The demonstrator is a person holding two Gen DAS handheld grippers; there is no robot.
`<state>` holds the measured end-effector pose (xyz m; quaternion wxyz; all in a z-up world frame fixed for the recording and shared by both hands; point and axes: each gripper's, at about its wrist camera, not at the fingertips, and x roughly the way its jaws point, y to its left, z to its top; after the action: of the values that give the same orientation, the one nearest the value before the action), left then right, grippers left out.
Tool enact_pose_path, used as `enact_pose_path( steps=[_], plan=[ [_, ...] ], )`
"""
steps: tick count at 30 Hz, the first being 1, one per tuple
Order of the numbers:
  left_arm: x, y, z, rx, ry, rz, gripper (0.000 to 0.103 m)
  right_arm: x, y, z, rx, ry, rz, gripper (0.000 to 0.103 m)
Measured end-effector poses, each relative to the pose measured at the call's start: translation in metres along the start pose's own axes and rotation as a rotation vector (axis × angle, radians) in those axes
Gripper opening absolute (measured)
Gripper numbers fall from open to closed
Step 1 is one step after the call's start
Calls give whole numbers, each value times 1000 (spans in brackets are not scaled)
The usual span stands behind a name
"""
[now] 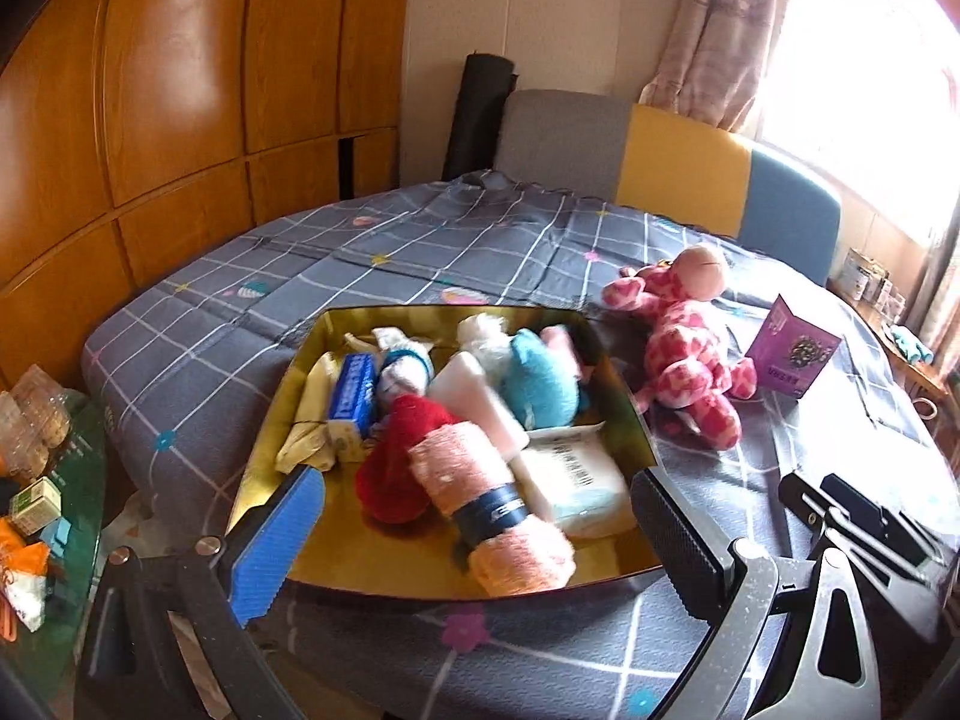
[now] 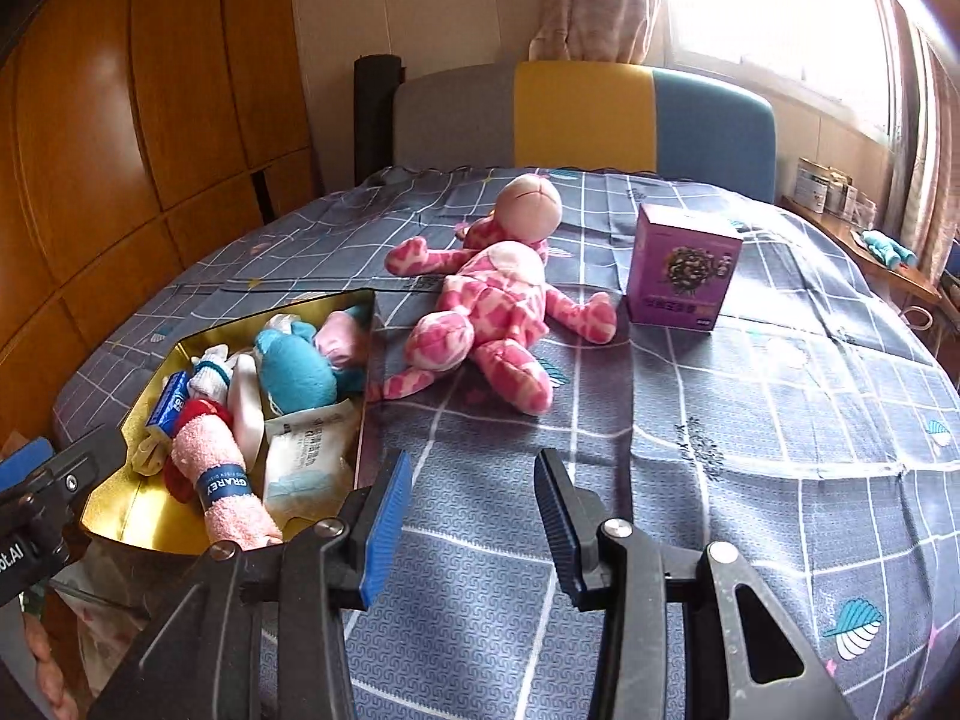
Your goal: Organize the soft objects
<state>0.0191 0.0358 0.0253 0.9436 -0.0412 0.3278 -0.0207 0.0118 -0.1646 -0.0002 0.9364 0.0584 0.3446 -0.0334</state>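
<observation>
Beside the gold-lined box (image 2: pixel 336 312), the pink spotted plush giraffe (image 2: pixel 498 306) should be grasped mid-body by the empty, part-open right hand-held gripper (image 2: pixel 474 516); the left hand-held gripper (image 1: pixel 474 516) is held wide, empty.

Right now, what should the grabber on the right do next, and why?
Probably reach forward to the pink spotted plush. It lies on the bedspread outside the gold box, where the other soft things already sit. The right gripper is open with nothing between its pads, and the plush is straight ahead.

Your left gripper (image 1: pixel 474 516) gapes wide, angled down toward twelve o'clock; your right gripper (image 2: pixel 474 516) stands part-open, empty.
</observation>
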Motion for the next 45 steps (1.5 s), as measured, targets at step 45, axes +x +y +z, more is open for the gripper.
enact_pose_path(
  steps=[45],
  plan=[
    [11,-13,-14,37,41,87,103,10,-5,-9,16,34,-8,43]
  ],
)
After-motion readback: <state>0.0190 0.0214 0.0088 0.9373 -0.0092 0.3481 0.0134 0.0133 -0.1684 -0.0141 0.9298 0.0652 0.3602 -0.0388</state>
